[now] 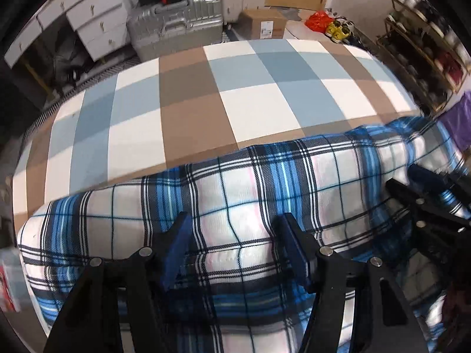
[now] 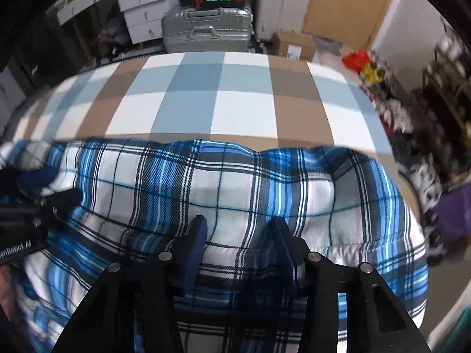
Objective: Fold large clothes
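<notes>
Fingers (image 1: 176, 247) of your left gripper (image 1: 235, 250) stand apart, with the plaid shirt (image 1: 235, 200) lying across the gap between them; nothing is clamped. Your right gripper (image 2: 240, 247) is in the same condition: both fingers (image 2: 197, 244) are spread, and a band of the plaid shirt (image 2: 235, 182) shows between them. Whether the pads touch the cloth cannot be determined from either view.

The shirt lies on the near part of the checked bedspread (image 1: 191, 103), its far edge rounded like a fold line. Both grippers work side by side near the closest hem.

Risks from this position:

1. Closing on one layer only. The shirt appears doubled; a shallow bite would lift the top layer and pull the fold open.
2. Catching the bedspread with the shirt. Pressing too deep before closing would drag the bedding along.
3. Uneven lift. If one gripper closes before the other, the hem would skew and the next fold would come out crooked.
4. Gripper collision, because the two tools sit near each other.
</notes>
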`<state>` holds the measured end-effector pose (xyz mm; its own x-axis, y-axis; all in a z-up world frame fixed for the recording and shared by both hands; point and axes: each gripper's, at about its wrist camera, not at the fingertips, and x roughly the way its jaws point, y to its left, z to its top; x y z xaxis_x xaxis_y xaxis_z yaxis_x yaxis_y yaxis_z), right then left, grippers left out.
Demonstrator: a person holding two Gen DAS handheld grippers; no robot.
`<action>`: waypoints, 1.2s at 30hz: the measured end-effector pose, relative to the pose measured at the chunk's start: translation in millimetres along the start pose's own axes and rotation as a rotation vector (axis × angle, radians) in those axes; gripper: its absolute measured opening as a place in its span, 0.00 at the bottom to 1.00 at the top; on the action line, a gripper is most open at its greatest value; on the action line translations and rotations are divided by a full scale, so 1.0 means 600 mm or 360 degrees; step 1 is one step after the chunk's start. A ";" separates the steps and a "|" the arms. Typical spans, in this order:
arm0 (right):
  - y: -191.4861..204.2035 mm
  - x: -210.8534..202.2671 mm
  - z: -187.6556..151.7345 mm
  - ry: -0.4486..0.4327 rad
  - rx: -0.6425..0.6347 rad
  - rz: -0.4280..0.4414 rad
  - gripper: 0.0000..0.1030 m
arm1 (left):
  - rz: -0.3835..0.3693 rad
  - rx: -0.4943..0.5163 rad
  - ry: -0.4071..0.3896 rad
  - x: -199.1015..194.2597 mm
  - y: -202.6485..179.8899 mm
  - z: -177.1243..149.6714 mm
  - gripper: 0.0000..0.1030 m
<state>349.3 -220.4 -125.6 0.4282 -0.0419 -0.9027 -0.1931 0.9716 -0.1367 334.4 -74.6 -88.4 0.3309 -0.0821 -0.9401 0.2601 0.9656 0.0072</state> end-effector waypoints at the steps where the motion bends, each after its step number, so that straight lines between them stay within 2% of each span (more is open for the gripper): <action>1: -0.003 -0.003 0.002 0.0024 -0.0005 0.0020 0.44 | 0.0019 0.0027 -0.0007 -0.004 -0.003 -0.002 0.56; 2: -0.012 -0.011 0.003 0.0037 0.0000 0.0064 0.44 | 0.0026 0.0047 0.0004 -0.012 -0.005 -0.005 0.56; 4: -0.040 -0.037 0.002 -0.0035 0.0051 0.0112 0.41 | 0.0004 0.0072 0.0037 -0.027 0.005 0.006 0.56; 6: -0.081 -0.066 -0.009 -0.0126 0.0116 0.0069 0.41 | -0.0027 0.0055 -0.0018 -0.054 0.041 0.015 0.56; 7: -0.096 -0.068 -0.016 -0.0129 0.0129 0.0047 0.41 | -0.0017 0.0054 -0.0060 -0.053 0.054 0.029 0.56; 9: -0.122 -0.048 -0.035 -0.0051 0.0134 -0.0021 0.41 | 0.0053 0.0038 -0.0131 -0.071 0.080 0.016 0.56; 11: -0.135 -0.017 -0.054 0.0013 0.0132 0.0007 0.41 | 0.0083 -0.0011 -0.0074 -0.050 0.109 -0.003 0.56; 13: -0.135 -0.017 -0.064 -0.0081 0.0102 0.0019 0.43 | 0.0039 -0.0086 -0.0011 -0.016 0.131 -0.028 0.60; 15: -0.138 -0.024 -0.061 -0.0064 0.0101 0.0026 0.43 | 0.0029 -0.0123 -0.0094 -0.020 0.134 -0.041 0.61; 17: -0.138 -0.044 -0.057 -0.0080 0.0131 0.0040 0.42 | 0.0081 -0.0098 -0.0071 -0.029 0.125 -0.036 0.61; 19: -0.135 -0.085 -0.062 -0.0180 0.0110 0.0039 0.42 | 0.0077 -0.0078 -0.0072 -0.051 0.121 -0.028 0.59; 21: -0.122 -0.107 -0.069 -0.0221 0.0013 -0.0033 0.43 | 0.0076 -0.0041 -0.0105 -0.065 0.121 -0.027 0.59; 23: -0.118 -0.085 -0.076 -0.0146 -0.0037 -0.0102 0.43 | 0.0174 0.0026 -0.0067 -0.052 0.120 -0.022 0.59; 25: -0.121 -0.036 -0.090 0.0002 -0.0035 -0.0112 0.43 | 0.0175 0.0044 0.0009 -0.003 0.132 -0.022 0.61; 26: -0.121 -0.018 -0.099 0.0024 -0.0031 -0.0099 0.42 | 0.0157 0.0044 -0.0007 0.011 0.138 -0.029 0.62; 27: -0.122 -0.022 -0.106 -0.0071 -0.0021 -0.0105 0.43 | 0.0166 0.0059 -0.0065 0.013 0.140 -0.038 0.69; 28: -0.120 -0.021 -0.108 -0.0074 -0.0041 -0.0122 0.44 | 0.0243 0.0140 -0.0121 0.013 0.132 -0.049 0.73; 30: -0.113 -0.030 -0.106 -0.0055 -0.0105 -0.0177 0.44 | 0.0318 0.0244 -0.0139 0.000 0.119 -0.058 0.70; 31: -0.110 -0.040 -0.104 -0.0062 -0.0121 -0.0188 0.44 | 0.0280 0.0250 -0.0155 -0.012 0.119 -0.063 0.69; 33: -0.107 -0.086 -0.108 -0.0195 -0.0116 -0.0086 0.44 | 0.0084 0.0235 -0.0179 -0.043 0.124 -0.079 0.69; 35: -0.098 -0.116 -0.121 -0.0278 -0.0134 0.0004 0.46 | 0.0104 0.0241 -0.0147 -0.043 0.124 -0.087 0.69; 36: -0.092 -0.120 -0.127 -0.0286 -0.0151 0.0012 0.51 | 0.0127 0.0248 -0.0110 -0.035 0.126 -0.095 0.69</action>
<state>261.9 -288.5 -84.4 0.5757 0.0157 -0.8175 -0.2757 0.9450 -0.1760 295.5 13.9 -87.6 0.4164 -0.0286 -0.9087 0.3660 0.9202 0.1388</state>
